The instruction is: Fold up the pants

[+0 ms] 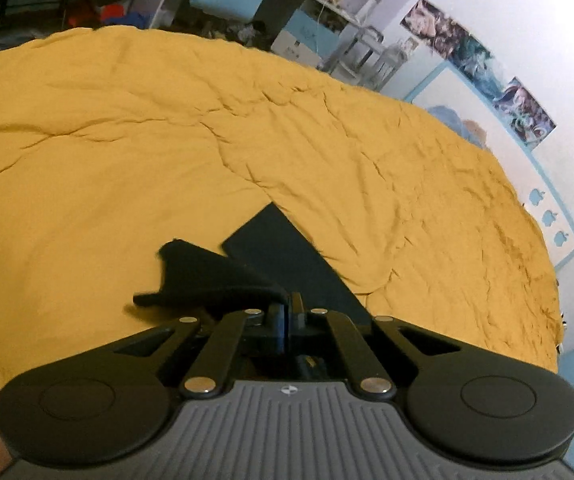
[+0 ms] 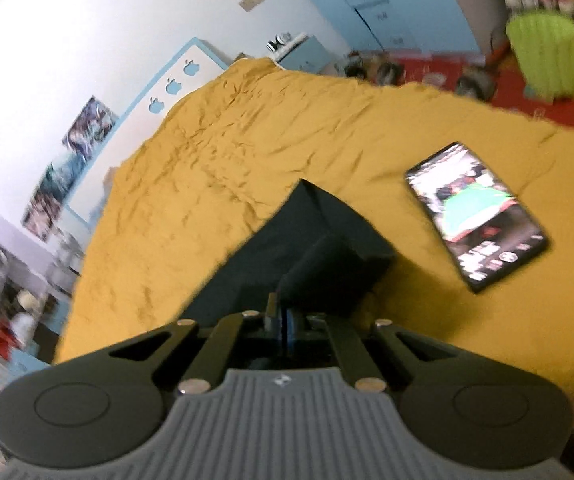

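The dark pants [image 1: 287,252] hang and lie over a yellow bedspread [image 1: 127,152]. My left gripper [image 1: 287,308] is shut on a bunched edge of the pants [image 1: 207,276], lifted a little above the bed, while a flat dark part runs ahead of it. My right gripper [image 2: 283,316] is shut on another edge of the pants [image 2: 287,248], which rise in a tent-like fold in front of it above the bedspread [image 2: 247,128]. The fingertips of both grippers are buried in cloth.
A smartphone [image 2: 477,214] with a lit screen lies on the bed to the right of the pants. A white wall with posters [image 1: 475,60] borders the bed. Cluttered shelves [image 1: 247,4] stand beyond its far edge. A green suitcase [image 2: 543,56] stands on a red floor.
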